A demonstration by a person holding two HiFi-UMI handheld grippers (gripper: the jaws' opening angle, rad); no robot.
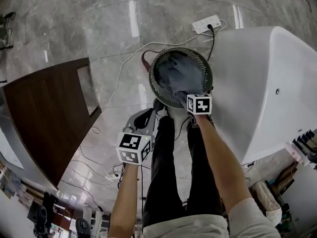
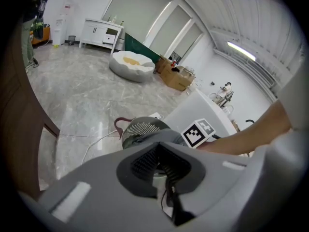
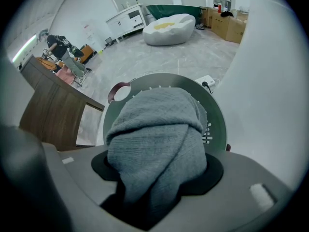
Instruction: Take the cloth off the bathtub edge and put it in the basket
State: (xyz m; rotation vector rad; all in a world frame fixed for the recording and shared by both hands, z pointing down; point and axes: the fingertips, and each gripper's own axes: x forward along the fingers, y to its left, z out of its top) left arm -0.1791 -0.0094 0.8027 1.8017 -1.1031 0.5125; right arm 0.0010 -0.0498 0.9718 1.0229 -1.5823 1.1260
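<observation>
The grey cloth [image 1: 177, 73] is bunched inside the round dark slatted basket [image 1: 154, 83] on the floor beside the white bathtub [image 1: 257, 83]. My right gripper [image 1: 184, 97] reaches over the basket's near rim and is shut on the cloth. In the right gripper view the cloth [image 3: 157, 144] fills the space between the jaws of my right gripper [image 3: 157, 187] and hangs over the basket [image 3: 215, 115]. My left gripper [image 1: 148, 117] is held lower left, above the floor and apart from the basket, shut with nothing in it. The left gripper view shows my left gripper [image 2: 161, 168] facing the basket [image 2: 140, 129].
A white power strip [image 1: 206, 24] lies beyond the basket, and white cables [image 1: 124, 63] run over the marble floor. A dark brown wooden panel [image 1: 44, 118] stands at the left. The person's legs are just below the basket.
</observation>
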